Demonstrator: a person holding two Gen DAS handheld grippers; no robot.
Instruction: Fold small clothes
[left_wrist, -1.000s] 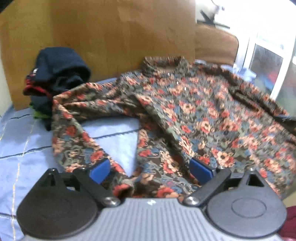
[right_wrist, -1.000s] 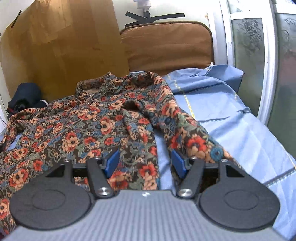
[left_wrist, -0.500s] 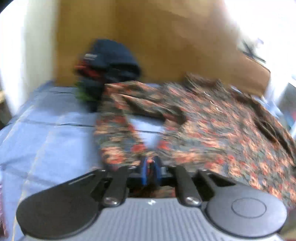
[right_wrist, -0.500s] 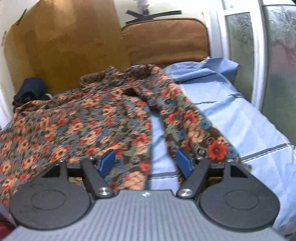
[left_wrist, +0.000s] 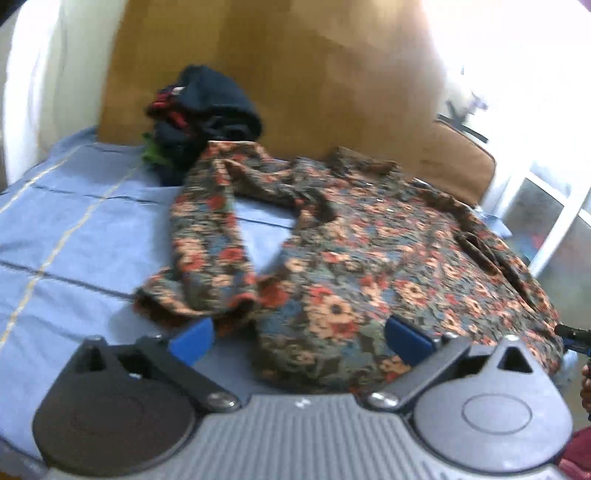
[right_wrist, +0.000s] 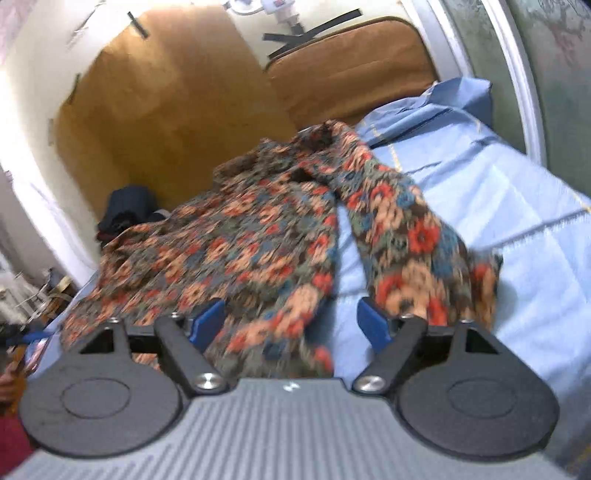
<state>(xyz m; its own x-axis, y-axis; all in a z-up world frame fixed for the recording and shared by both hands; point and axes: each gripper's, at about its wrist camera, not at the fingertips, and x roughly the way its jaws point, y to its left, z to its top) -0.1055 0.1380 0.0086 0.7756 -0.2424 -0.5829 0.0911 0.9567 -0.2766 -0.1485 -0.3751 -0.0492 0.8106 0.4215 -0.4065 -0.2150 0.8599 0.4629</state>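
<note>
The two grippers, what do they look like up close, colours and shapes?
Both look alike. The left gripper and right gripper each have a ribbed grey body, two round black discs, black linkage arms with silver screws, and blue pads on the fingers. No cables show.

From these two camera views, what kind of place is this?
Most likely a bedroom at home. A floral shirt lies spread on a blue bedsheet, a pile of dark clothes sits behind it, and a brown cushion leans against the wall.
</note>
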